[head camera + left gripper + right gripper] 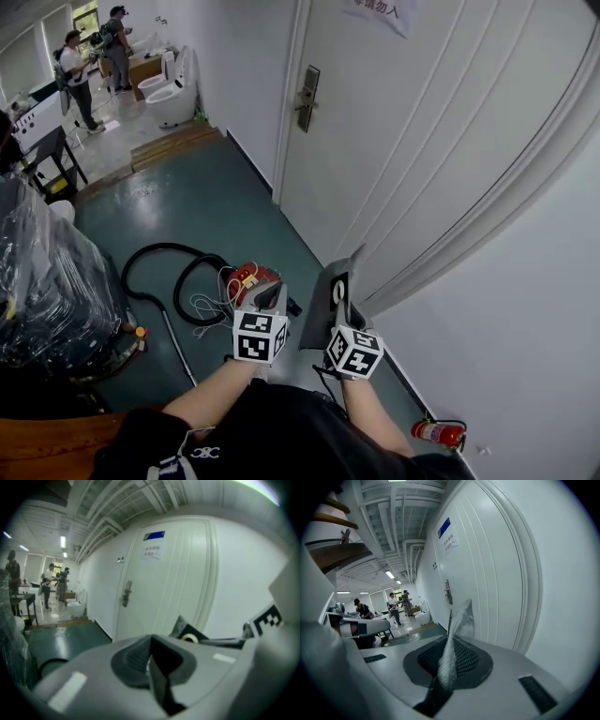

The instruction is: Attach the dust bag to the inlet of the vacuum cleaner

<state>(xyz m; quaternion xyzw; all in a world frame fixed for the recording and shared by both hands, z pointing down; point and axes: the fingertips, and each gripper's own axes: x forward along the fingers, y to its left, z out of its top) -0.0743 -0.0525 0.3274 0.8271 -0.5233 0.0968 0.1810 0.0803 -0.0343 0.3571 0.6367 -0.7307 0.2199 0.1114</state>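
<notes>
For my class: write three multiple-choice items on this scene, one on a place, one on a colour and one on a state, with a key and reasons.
1. Where is the vacuum cleaner?
A. on a table
B. on the floor
C. on a shelf

2. What colour is the fire extinguisher?
A. red
B. blue
C. yellow

3. What does the right gripper hold?
A. nothing
B. a brush
C. the dust bag

Key:
1 B: it lies on the green floor near the door.
2 A: its body is red.
3 C: the jaws are shut on the bag's fabric.
</notes>
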